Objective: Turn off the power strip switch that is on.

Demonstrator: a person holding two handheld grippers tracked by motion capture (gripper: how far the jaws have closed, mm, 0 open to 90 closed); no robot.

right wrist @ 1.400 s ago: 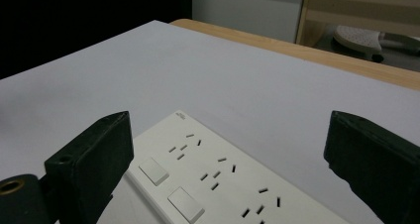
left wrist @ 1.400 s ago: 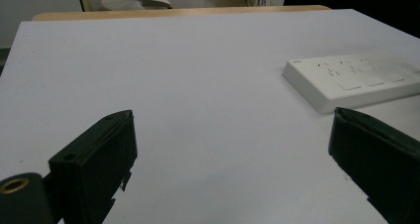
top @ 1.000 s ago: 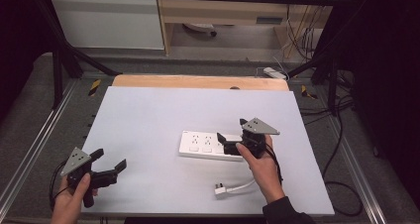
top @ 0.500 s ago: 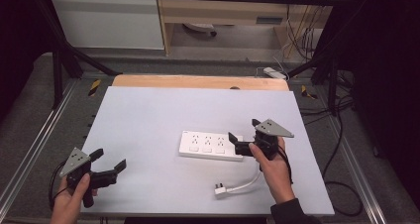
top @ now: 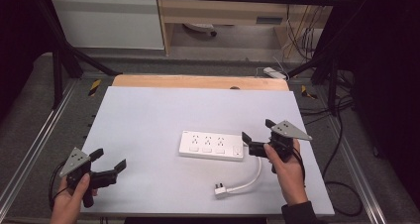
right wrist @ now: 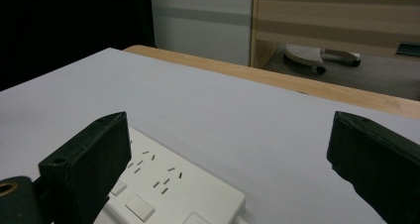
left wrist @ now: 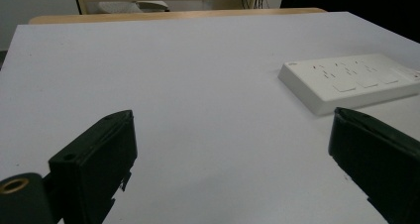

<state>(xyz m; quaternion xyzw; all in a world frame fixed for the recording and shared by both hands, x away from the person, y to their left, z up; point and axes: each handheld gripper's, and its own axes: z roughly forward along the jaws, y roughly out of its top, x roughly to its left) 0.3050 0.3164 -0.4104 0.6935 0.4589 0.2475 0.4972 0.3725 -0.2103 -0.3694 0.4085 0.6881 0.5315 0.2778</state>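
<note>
A white power strip [top: 211, 145] with three sockets lies flat near the middle of the white table [top: 163, 115]. Its short white cable curls toward the front and ends in a plug [top: 221, 190] lying on the table. My right gripper [top: 257, 136] hovers open just past the strip's right end, and the strip [right wrist: 168, 189] lies low between its jaws in the right gripper view. At the front left my left gripper [top: 108, 160] is held open over bare table. From the left gripper view the strip [left wrist: 351, 80] sits farther off to the right.
A wooden strip [top: 198, 82] borders the table's far edge. Metal frame rails [top: 34, 149] run along both sides. Cables [top: 341, 184] hang off the right side, and a small white adapter [top: 273, 73] lies on the floor beyond the table.
My right gripper has drawn back to the right, off the power strip's end. The left gripper has stayed in place.
</note>
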